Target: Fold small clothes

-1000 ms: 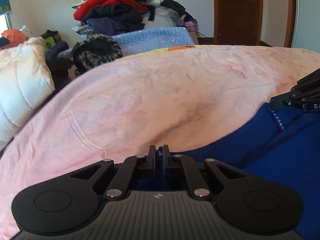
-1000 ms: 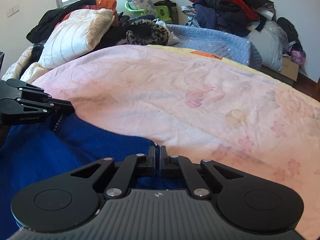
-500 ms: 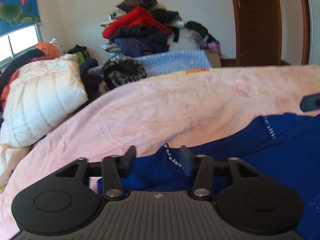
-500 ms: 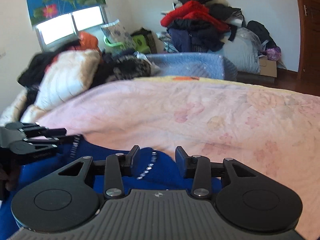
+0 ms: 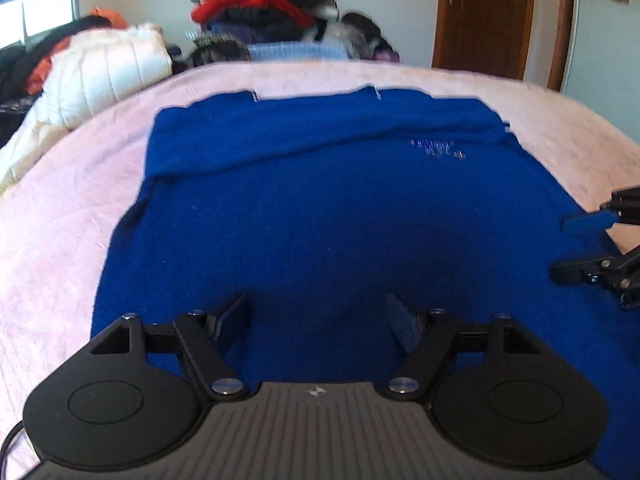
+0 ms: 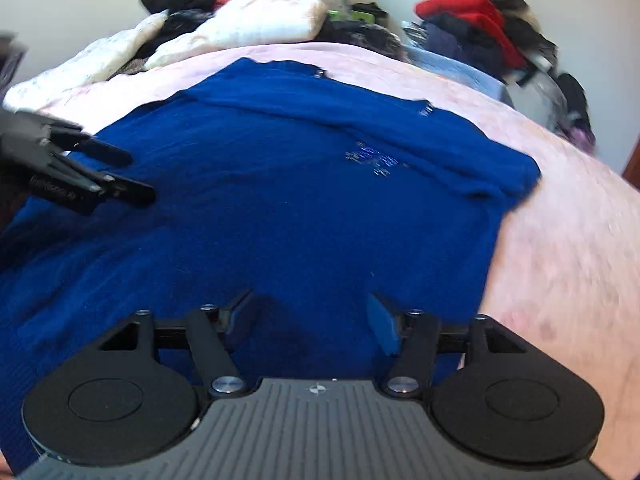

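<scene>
A blue knit garment (image 5: 320, 208) lies spread on the pink bedsheet (image 5: 60, 240), its far edge folded over toward me, with small shiny studs near the fold. It also fills the right wrist view (image 6: 260, 208). My left gripper (image 5: 318, 320) is open and empty, raised above the garment's near part. My right gripper (image 6: 310, 314) is open and empty above the same garment. The right gripper shows at the right edge of the left wrist view (image 5: 576, 248); the left gripper shows at the left of the right wrist view (image 6: 132, 176). Both are open.
A white quilted duvet (image 5: 108, 68) lies at the bed's far left. A pile of red and dark clothes (image 5: 256, 12) sits beyond the bed. A wooden door (image 5: 484, 16) stands at the back right. The pink sheet (image 6: 560, 220) extends right of the garment.
Both grippers were shut on the garment's blue edge, then opened and let it go. They have since pulled back and risen, so the folded garment lies spread in front of them.
</scene>
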Demonstrator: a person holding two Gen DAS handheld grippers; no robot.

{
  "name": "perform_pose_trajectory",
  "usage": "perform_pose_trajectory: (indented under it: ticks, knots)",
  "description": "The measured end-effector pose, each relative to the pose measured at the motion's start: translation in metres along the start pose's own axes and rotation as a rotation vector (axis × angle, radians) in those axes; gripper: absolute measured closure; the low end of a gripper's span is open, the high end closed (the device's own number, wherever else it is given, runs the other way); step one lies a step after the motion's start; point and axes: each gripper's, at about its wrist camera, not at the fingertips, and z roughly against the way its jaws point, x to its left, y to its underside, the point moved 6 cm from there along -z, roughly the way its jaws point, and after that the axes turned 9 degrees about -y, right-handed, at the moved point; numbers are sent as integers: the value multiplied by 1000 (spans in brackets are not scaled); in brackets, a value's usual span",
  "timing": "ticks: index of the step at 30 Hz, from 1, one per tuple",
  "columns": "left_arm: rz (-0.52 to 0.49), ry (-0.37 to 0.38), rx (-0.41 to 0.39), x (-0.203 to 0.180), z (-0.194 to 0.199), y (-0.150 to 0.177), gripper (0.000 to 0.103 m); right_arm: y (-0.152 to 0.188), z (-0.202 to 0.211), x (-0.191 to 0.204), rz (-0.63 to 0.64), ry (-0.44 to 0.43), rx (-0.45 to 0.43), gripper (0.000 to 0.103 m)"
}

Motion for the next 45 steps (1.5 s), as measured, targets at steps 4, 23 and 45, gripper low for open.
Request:
perform_pose_trajectory:
  ticks: [4, 23, 45]
  knots:
    - [202, 45, -33, 27, 48, 1, 26, 0, 32, -11, -236, -32, -34, 33]
    - [937, 429, 215, 143, 117, 136, 19, 142, 127, 5, -995, -532, -39, 22]
    - [772, 501, 396, 101, 107, 139, 68, 140, 117, 15, -1043, -593, -52, 30]
